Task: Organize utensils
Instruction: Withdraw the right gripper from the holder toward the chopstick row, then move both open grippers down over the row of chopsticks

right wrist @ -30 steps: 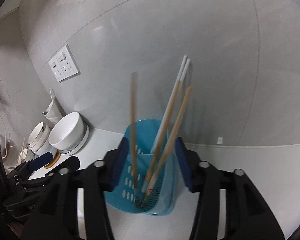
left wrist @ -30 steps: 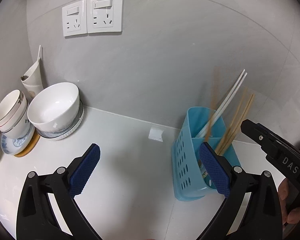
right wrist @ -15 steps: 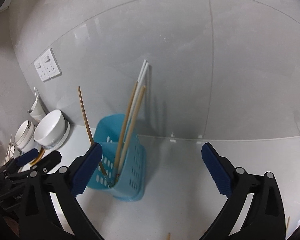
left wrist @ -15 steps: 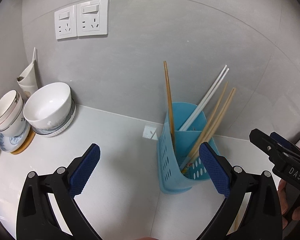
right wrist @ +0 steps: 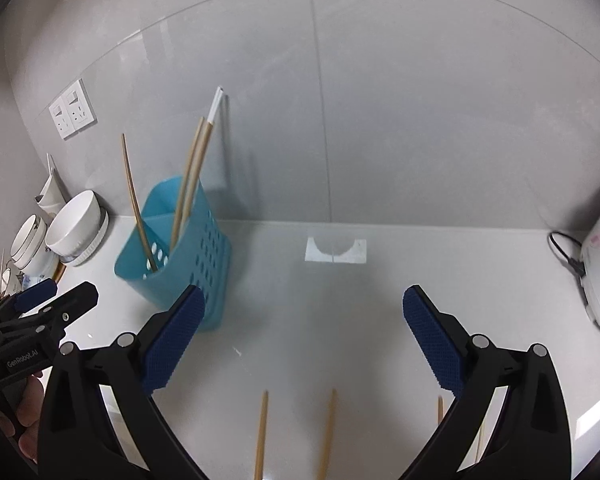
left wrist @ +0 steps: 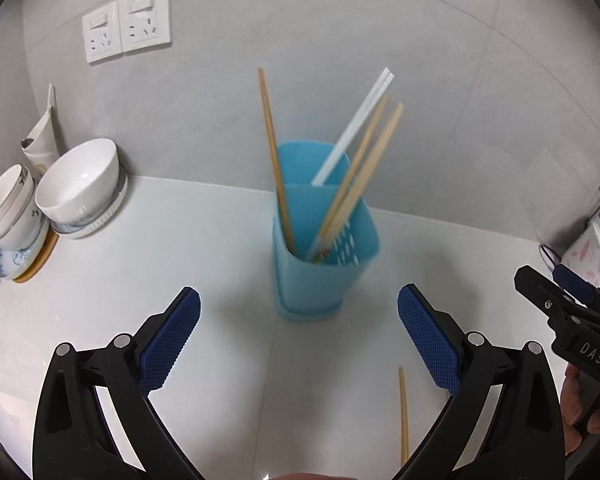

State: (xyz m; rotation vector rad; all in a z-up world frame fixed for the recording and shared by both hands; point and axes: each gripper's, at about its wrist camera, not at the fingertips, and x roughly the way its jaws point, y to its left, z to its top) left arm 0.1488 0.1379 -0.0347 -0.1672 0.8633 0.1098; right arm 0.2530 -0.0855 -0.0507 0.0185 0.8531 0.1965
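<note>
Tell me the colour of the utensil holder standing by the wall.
The utensil holder is light blue plastic, with oval holes in its side; clearest in the right wrist view.

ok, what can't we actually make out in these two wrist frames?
- Loose wooden chopsticks on the counter: the right wrist view's bottom edge cuts them off; one sits partly behind a right gripper finger, so the count is uncertain.
- Blue holder: motion-blurred in the left wrist view; contents at its bottom are unreadable.
- Stacked bowls: squeezed at the left rim; patterns too small to read.
- Left gripper: open, nothing between its pads.
</note>
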